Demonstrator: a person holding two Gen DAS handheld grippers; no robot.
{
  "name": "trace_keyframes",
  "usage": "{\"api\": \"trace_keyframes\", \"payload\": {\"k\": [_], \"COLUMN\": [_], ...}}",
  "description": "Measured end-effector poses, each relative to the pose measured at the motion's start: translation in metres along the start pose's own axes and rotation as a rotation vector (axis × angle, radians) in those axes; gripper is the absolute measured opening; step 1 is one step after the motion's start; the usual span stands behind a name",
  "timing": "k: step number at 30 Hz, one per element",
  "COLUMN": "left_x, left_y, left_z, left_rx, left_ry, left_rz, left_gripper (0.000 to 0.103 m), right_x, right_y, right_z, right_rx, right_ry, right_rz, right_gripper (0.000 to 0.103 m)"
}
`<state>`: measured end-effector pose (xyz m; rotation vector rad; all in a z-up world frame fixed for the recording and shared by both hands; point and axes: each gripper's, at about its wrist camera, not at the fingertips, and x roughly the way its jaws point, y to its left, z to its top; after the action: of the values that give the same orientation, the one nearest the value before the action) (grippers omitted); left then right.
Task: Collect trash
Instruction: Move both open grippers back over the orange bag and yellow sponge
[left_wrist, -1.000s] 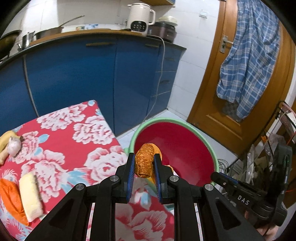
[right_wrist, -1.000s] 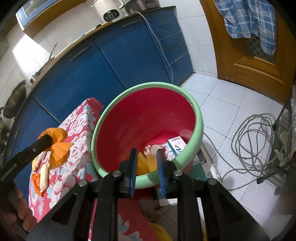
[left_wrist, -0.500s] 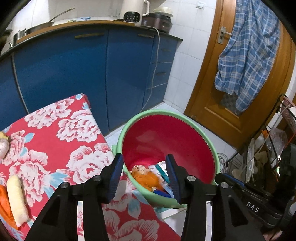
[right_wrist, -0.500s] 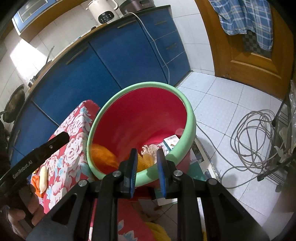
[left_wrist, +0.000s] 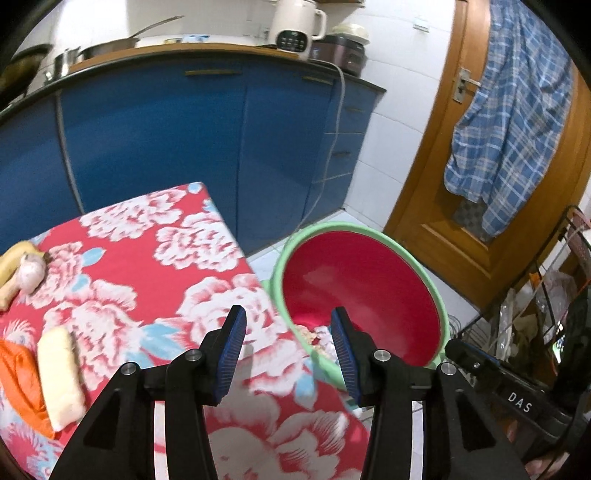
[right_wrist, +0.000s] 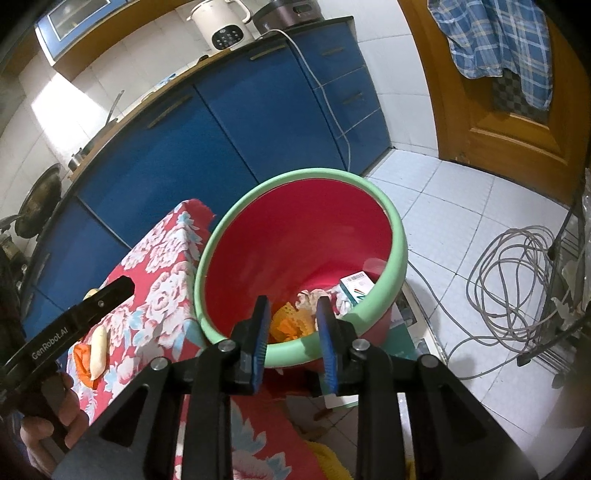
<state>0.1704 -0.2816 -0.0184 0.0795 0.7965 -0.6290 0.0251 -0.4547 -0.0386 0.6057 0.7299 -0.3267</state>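
Note:
A red bin with a green rim (left_wrist: 424, 273) (right_wrist: 400, 236) stands on the floor beside the red floral table (left_wrist: 155, 269) (right_wrist: 159, 266). Orange peel (right_wrist: 290, 321), crumpled paper and a small box (right_wrist: 356, 286) lie inside it. My left gripper (left_wrist: 288, 350) is open and empty over the table's edge by the bin. My right gripper (right_wrist: 291, 334) is open and empty just above the bin's near rim. On the table lie a pale yellowish piece (left_wrist: 61, 373) (right_wrist: 98, 345), orange peel (left_wrist: 18, 380) (right_wrist: 79, 360), a garlic bulb (left_wrist: 31, 271) and a banana peel (left_wrist: 13, 254).
Blue kitchen cabinets (left_wrist: 166, 147) stand behind the table and bin. A wooden door (left_wrist: 476, 206) with a plaid shirt (left_wrist: 513, 122) is at the right. Coiled grey cable (right_wrist: 513, 280) lies on the tiled floor. A wire rack (left_wrist: 554, 306) stands at far right.
My left gripper opened and dropped the orange peel into the bin, then drew back left over the table. My right gripper has opened a little wider and stays above the bin's rim.

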Motion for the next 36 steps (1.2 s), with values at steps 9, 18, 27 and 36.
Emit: {"api": "trace_keyframes", "payload": {"k": [9, 18, 27, 36], "left_x": [-0.025, -0.053, -0.072, -0.079], "left_y": [0.040, 0.078, 0.124, 0.171], "left_z": [-0.010, -0.017, -0.027, -0.039], "left_rx": [-0.069, -0.095, -0.147, -0.168], "left_ry": [-0.012, -0.056, -0.056, -0.017], "left_rz": [0.077, 0.170, 0.242, 0.335], "left_gripper": [0.049, 0.049, 0.049, 0.049], "right_x": [-0.010, -0.013, -0.013, -0.004], "right_y": [0.025, 0.055, 0.089, 0.131], "right_z": [-0.004, -0.013, -0.020, -0.033], "right_rx": [-0.053, -0.108, -0.160, -0.218], "right_ry": [-0.002, 0.014, 0.021, 0.059], "right_rz": [0.023, 0.043, 0.058, 0.081], "right_gripper": [0.032, 0.036, 0.042, 0.043]}}
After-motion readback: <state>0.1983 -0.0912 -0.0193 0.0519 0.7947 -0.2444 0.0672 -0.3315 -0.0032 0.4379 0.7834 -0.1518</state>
